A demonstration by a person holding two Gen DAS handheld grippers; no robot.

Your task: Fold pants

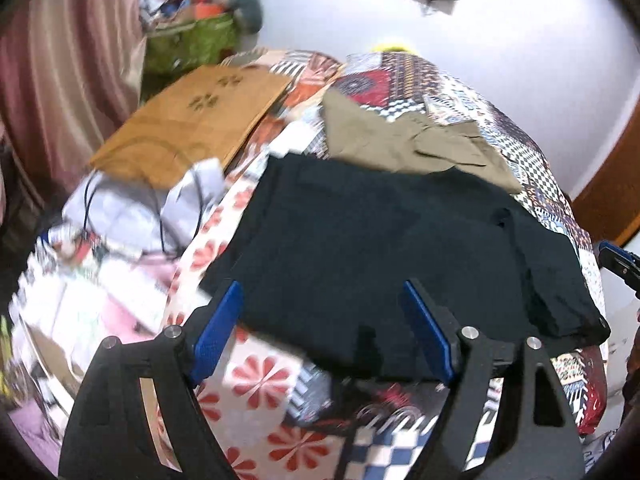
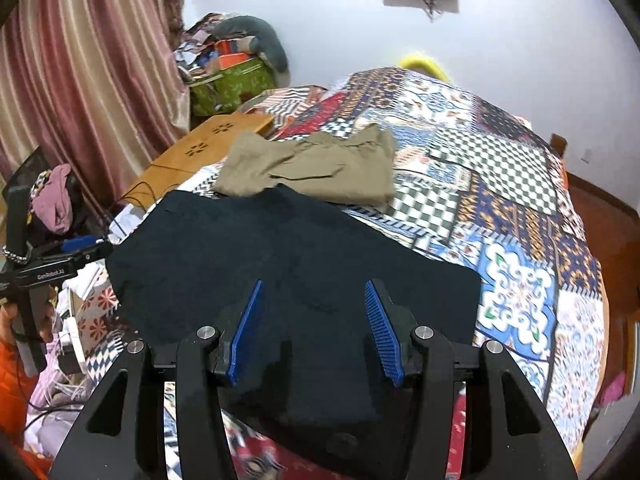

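Left wrist view puts the dark pants (image 1: 400,264) right ahead of the left claw (image 1: 320,332), spread in a flattened block on the patchwork bedspread (image 1: 460,92), their near edge lying between and below the parted blue pads (image 1: 218,330); nothing is pinched, so this claw stands open and empty above the cloth. Right wrist view shows the same pants (image 2: 288,264) under and beyond the right claw (image 2: 314,332), whose pads also stand apart with no fabric between them, so it too is open. Lying so flat and squared, the pants seem already doubled over, and I judge both claws are free so that the next edge can be taken. Beyond the pants, touching their far edge, lies a crumpled khaki garment (image 2: 316,168), probably waiting its turn. Farther off to the claw's left sits a wooden lap table (image 2: 208,144).
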